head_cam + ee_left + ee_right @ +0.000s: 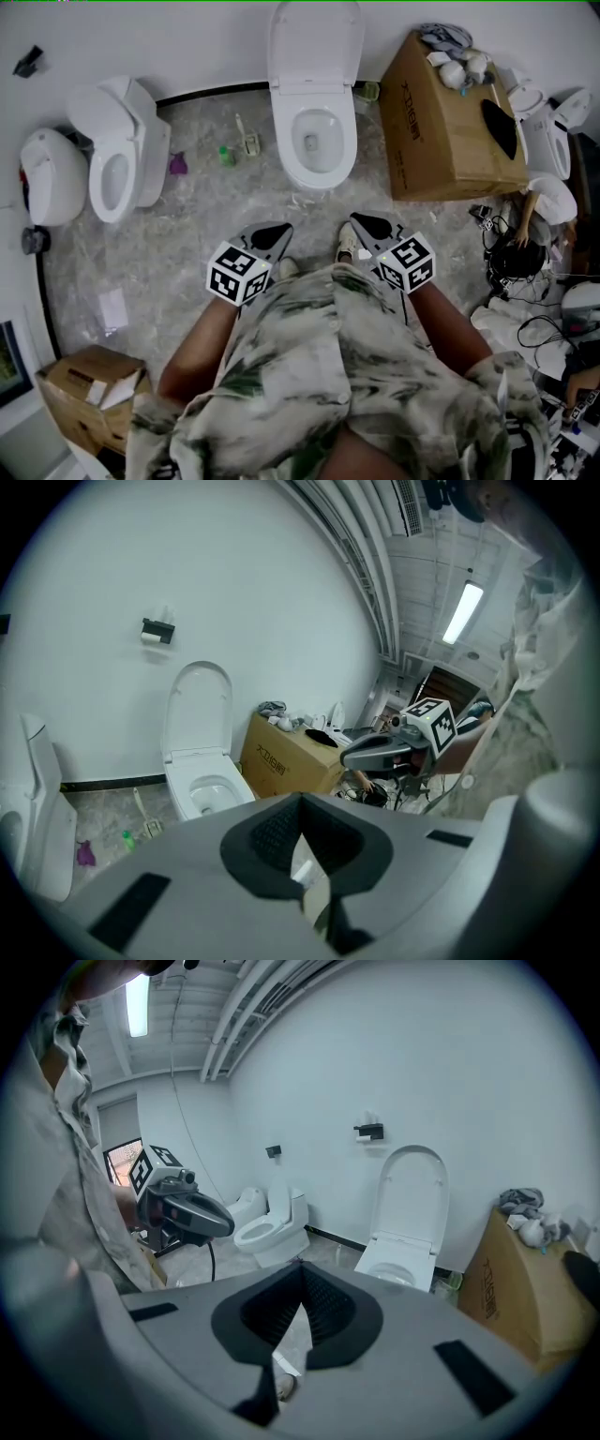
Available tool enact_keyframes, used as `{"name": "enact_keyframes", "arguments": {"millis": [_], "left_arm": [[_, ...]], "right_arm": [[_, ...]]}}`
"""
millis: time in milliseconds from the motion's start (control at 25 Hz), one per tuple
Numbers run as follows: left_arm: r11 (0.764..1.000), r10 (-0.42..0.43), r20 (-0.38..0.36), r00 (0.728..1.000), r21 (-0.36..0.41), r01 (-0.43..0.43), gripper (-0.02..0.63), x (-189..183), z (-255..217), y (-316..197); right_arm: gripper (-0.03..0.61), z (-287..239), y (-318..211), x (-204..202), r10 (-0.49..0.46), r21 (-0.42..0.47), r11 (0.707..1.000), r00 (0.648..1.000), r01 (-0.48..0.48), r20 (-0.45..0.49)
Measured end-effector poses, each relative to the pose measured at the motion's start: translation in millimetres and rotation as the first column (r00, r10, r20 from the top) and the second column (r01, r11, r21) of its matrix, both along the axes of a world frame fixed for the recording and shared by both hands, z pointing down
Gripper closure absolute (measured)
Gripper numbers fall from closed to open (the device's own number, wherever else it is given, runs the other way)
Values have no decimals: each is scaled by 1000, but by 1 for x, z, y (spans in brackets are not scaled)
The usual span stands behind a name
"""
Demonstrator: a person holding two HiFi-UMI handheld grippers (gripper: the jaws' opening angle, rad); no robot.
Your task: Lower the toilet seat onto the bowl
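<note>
The white toilet stands against the far wall with its seat and lid (pixel 315 42) raised upright above the open bowl (pixel 317 141). The raised seat (pixel 199 705) and bowl (pixel 208 794) also show ahead in the left gripper view. In the right gripper view the seat (pixel 412 1194) rises over the bowl (pixel 396 1269). My left gripper (pixel 275 232) and right gripper (pixel 367 225) hover side by side over the floor, well short of the bowl. Both are shut with nothing between the jaws, as the close views of the left gripper (pixel 300 803) and right gripper (pixel 302 1271) show.
A large cardboard box (pixel 450 122) with clutter on top stands right of the toilet. A second toilet (pixel 122 150) and another white fixture (pixel 52 178) stand at the left. A green bottle (pixel 226 156), a brush (pixel 248 141), a small box (pixel 89 394) and cables (pixel 525 253) lie on the floor.
</note>
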State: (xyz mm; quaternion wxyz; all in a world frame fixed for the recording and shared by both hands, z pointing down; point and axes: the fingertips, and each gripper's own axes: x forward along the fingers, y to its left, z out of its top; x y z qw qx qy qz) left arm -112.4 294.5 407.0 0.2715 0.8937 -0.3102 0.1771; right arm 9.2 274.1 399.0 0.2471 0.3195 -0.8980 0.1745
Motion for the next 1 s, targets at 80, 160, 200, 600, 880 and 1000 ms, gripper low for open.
{"name": "enact_keyframes", "arguments": {"millis": [80,160,200,600,880,1000], "left_arm": [[1000,6,6,1000,1,-6,592,0,1,2],[1000,10,11,1000,1,-10,592,0,3,3],[1000,11,12,1000,0,-11,592,-1,4,4],[1000,-15,0,1000,-6,15,592,-30,7,13],[999,-45,-4,999,-13,45,592,-54,13,16],[998,-58,-5,998,-16,58,592,-67,15,19]], "right_arm": [[557,1,2,-1,-5,0,1000,1000,5,-4],[557,2,3,-3,-9,2,1000,1000,9,-8],[557,2,5,-4,-10,2,1000,1000,10,-9],[557,5,11,-32,-38,1,999,999,38,-20],[557,9,7,-55,-70,-2,998,997,70,-30],[557,11,9,-68,-83,-5,997,996,83,-34]]}}
